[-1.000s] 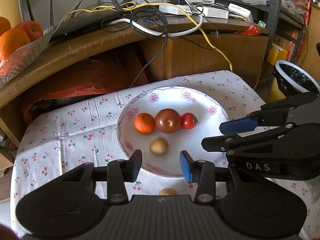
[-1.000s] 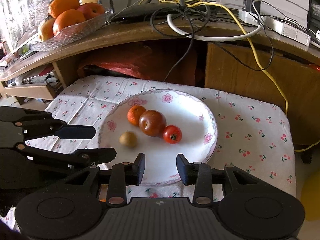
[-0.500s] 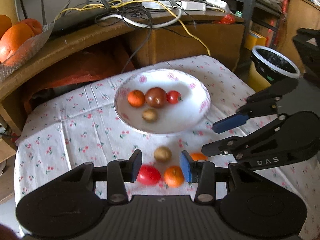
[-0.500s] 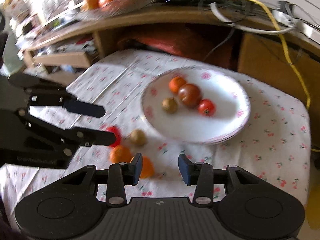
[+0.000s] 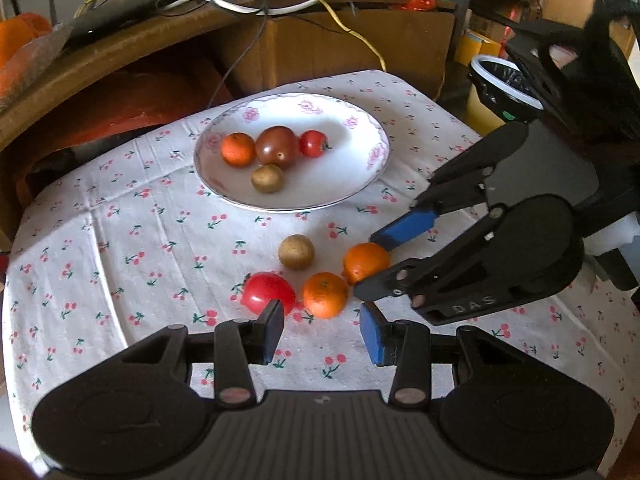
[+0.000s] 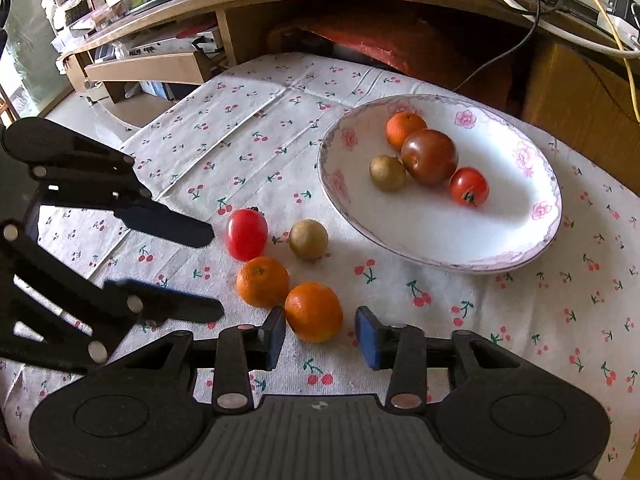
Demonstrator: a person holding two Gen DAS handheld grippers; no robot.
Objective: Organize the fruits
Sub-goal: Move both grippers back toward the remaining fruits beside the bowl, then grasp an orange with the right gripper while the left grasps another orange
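A white flowered plate (image 5: 360, 176) (image 6: 532, 240) holds a small orange (image 5: 238, 149), a dark tomato (image 5: 277, 147), a red tomato (image 5: 313, 143) and a brown fruit (image 5: 267, 178). On the cloth lie a red tomato (image 5: 267, 292) (image 6: 247, 233), a brown fruit (image 5: 296, 251) (image 6: 308, 239) and two oranges (image 5: 325, 294) (image 5: 365, 262). My left gripper (image 5: 322, 334) is open just short of the nearer orange. My right gripper (image 6: 321, 338) is open around the front orange (image 6: 313, 312), its pads apart from it; the other orange (image 6: 262, 282) lies beside.
A cherry-print cloth (image 5: 120, 240) covers the low table. Behind it stands a wooden desk (image 5: 120, 52) with cables and a fruit bowl (image 5: 24, 48). A black-lined bin (image 5: 502, 82) stands at the right. Cardboard and shelves (image 6: 152, 64) lie to the left.
Both grippers have drawn back from the plate and dropped lower, toward the loose fruit on the cloth. The right gripper now straddles an orange. Both stay open.
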